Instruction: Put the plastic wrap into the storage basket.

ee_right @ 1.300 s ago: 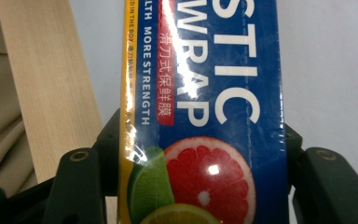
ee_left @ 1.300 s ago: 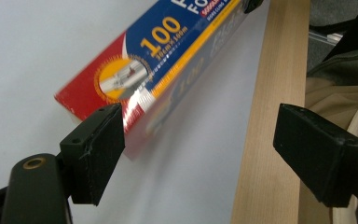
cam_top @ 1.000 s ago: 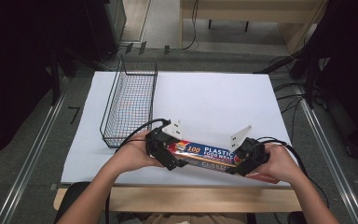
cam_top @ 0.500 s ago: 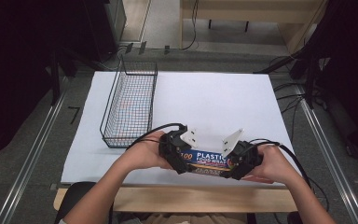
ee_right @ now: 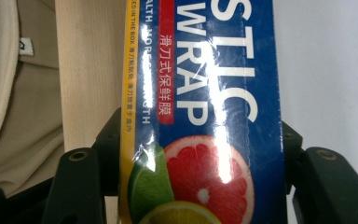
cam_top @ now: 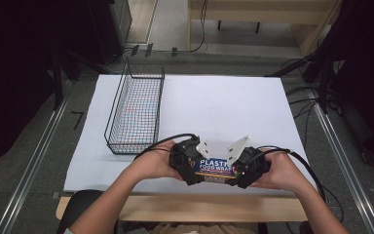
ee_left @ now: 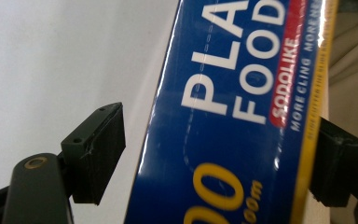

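A long blue box of plastic food wrap (cam_top: 217,165) lies crosswise near the white table's front edge, with a gripper at each end. My left gripper (cam_top: 195,168) straddles its left part. In the left gripper view the box (ee_left: 233,116) runs between the jaws of the left gripper (ee_left: 214,163): the right-hand jaw touches its yellow edge, while the left-hand jaw stands a little off with white table showing between. My right gripper (cam_top: 241,171) is on the right part. In the right gripper view both jaws of the right gripper (ee_right: 198,154) press the box (ee_right: 205,93) by its citrus picture.
An empty black wire basket (cam_top: 136,107) stands at the table's left, just beyond my left hand. White table cover (cam_top: 214,107) stretches ahead of the box. The wooden table edge (cam_top: 214,207) runs right behind it. Cables trail from both grippers.
Both grippers have come inward along the box toward each other, so less of the box shows between them. The box has shifted slightly right and nearer the front edge.
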`<state>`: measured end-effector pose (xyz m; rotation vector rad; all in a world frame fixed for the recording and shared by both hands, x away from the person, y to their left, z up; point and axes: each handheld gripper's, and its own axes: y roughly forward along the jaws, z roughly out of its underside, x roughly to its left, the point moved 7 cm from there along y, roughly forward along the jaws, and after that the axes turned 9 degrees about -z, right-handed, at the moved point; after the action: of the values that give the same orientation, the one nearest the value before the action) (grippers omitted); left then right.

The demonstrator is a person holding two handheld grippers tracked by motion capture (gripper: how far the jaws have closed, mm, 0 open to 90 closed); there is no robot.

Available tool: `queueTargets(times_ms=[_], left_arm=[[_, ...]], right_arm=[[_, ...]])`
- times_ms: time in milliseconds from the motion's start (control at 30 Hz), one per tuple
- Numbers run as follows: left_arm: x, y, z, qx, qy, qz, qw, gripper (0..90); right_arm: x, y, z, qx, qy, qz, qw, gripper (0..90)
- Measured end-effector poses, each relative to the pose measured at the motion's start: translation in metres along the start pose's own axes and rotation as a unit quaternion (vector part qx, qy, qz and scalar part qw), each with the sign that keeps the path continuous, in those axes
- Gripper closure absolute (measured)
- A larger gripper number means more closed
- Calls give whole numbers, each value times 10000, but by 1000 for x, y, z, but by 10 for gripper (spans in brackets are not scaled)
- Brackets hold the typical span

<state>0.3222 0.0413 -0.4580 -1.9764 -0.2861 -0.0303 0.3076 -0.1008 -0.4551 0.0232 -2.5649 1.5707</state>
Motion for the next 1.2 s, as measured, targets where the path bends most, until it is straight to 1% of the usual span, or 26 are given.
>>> queueTargets(times_ms=[67,133,167,200,233,300,333,400,433,467,500,533,567,633,700,767,800,833,867,933,967,1133,1167,1200], left_arm=[[-1,2,0,31,-12,-4,10000,179],[-2,2,1,70,22,20,10000,179],[-3,3,1,94,35,12,9999,180],[-4,4,1,104,23,2,9999,182],[-4,5,2,147,69,-19,9999,184],[-6,7,2,185,75,2,9998,190],[-6,8,2,214,146,1,9997,191],[-8,11,3,295,191,-12,9994,198],[-10,13,3,279,140,4,9995,205],[-10,13,3,279,140,4,9995,210],[-10,14,4,324,175,17,9993,210],[-11,14,4,318,164,58,9993,219],[-12,14,4,276,157,101,9994,241],[-12,13,5,277,195,132,9993,273],[-15,12,4,189,424,169,9988,313],[-18,12,4,134,579,171,9981,354],[-18,12,4,134,579,171,9981,373],[-19,12,4,116,660,142,9977,386],[-20,11,3,108,659,174,9976,388],[-20,11,3,94,645,227,9976,390],[-21,10,2,105,636,238,9976,393],[-21,8,1,96,580,250,9980,395],[-21,7,1,106,580,248,9979,396],[-23,7,1,105,566,291,9979,396]], right_arm=[[0,-1,-3,70,-89,97,9999,411],[1,-1,-4,61,-83,88,9999,411],[3,-1,-5,98,-77,65,9999,411],[2,0,-6,74,-137,108,9998,411],[4,0,-6,119,-95,78,9999,411],[4,0,-6,126,-104,65,9998,412],[4,0,-6,139,-121,68,9998,411],[4,1,-7,144,-154,67,9998,411],[3,1,-8,154,-208,117,9996,412],[3,1,-8,154,-208,117,9996,412],[4,1,-7,204,-216,104,9995,412],[4,2,-9,172,-257,159,9994,412],[5,1,-8,217,-273,170,9992,411],[6,2,-8,230,-256,138,9993,411],[6,2,-8,215,-355,170,9990,410],[8,3,-7,252,-350,96,9990,409],[8,3,-7,245,-339,79,9991,409],[7,4,-6,247,-397,78,9989,409],[7,4,-5,231,-411,24,9989,408],[7,4,-5,213,-393,7,9990,408],[7,4,-4,192,-389,-57,9990,406],[7,4,-3,123,-408,-90,9991,398],[5,5,-3,57,-454,-43,9989,393],[7,5,-2,60,-419,-94,9991,393]])
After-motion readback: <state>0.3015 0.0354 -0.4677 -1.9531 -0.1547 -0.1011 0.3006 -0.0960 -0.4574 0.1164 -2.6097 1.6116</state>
